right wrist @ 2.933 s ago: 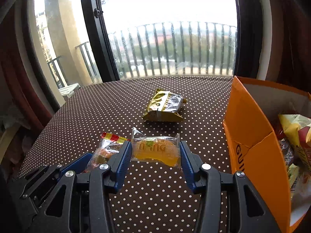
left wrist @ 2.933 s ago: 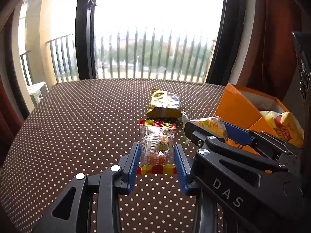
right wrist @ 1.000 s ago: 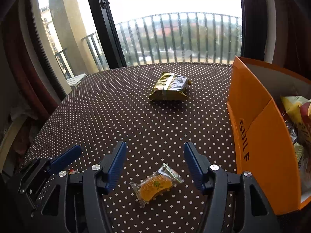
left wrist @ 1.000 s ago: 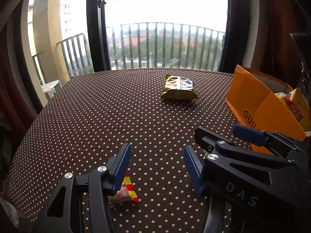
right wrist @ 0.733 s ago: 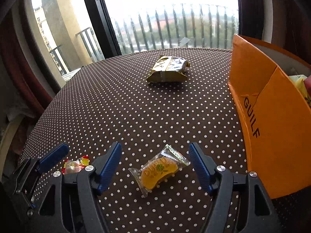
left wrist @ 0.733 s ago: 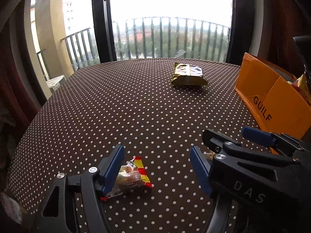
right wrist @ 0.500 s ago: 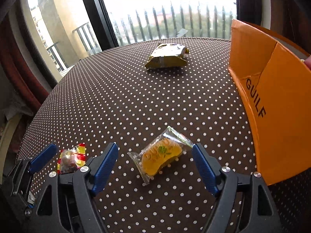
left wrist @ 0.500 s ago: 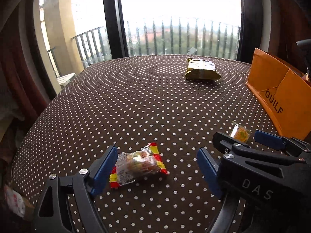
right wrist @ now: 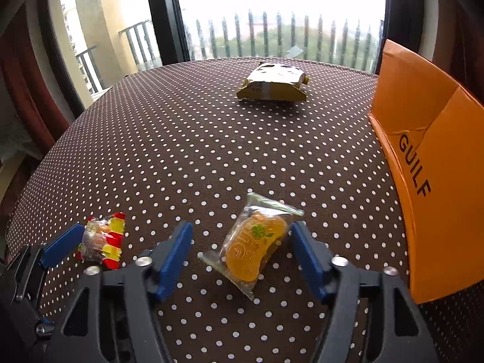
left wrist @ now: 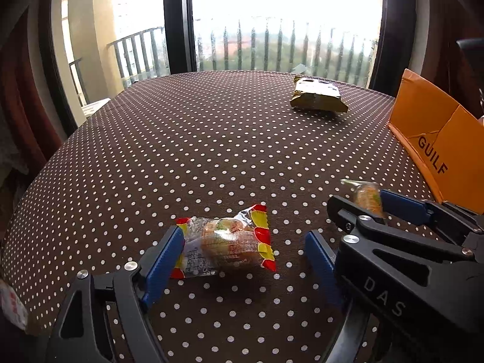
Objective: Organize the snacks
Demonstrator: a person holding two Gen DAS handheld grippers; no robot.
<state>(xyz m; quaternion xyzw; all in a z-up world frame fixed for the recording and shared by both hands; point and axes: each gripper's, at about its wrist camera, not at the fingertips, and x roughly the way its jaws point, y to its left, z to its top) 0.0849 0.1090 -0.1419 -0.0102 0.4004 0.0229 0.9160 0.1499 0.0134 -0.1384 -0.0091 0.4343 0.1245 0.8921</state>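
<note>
Both grippers poised over loose snacks, jaws apart.
We find the left gripper (left wrist: 242,254) straddling the red-and-yellow clear packet (left wrist: 225,242), the right gripper (right wrist: 242,251) the orange cake wrapper (right wrist: 257,246); the orange cardboard box (right wrist: 435,139) at three o'clock. Slippery film may squirt free on closing.

Daylight pours in from the window (left wrist: 284,15) at the top of both my views, blown out to white. The tablecloth (left wrist: 181,151) sits evenly lit, shadows soft and short. Glare glints on the clear snack wrapper (left wrist: 225,242). Fisheye bending curves the frame edges, corners go dark, and my orange snack (right wrist: 255,246) looks slightly smeared.
</note>
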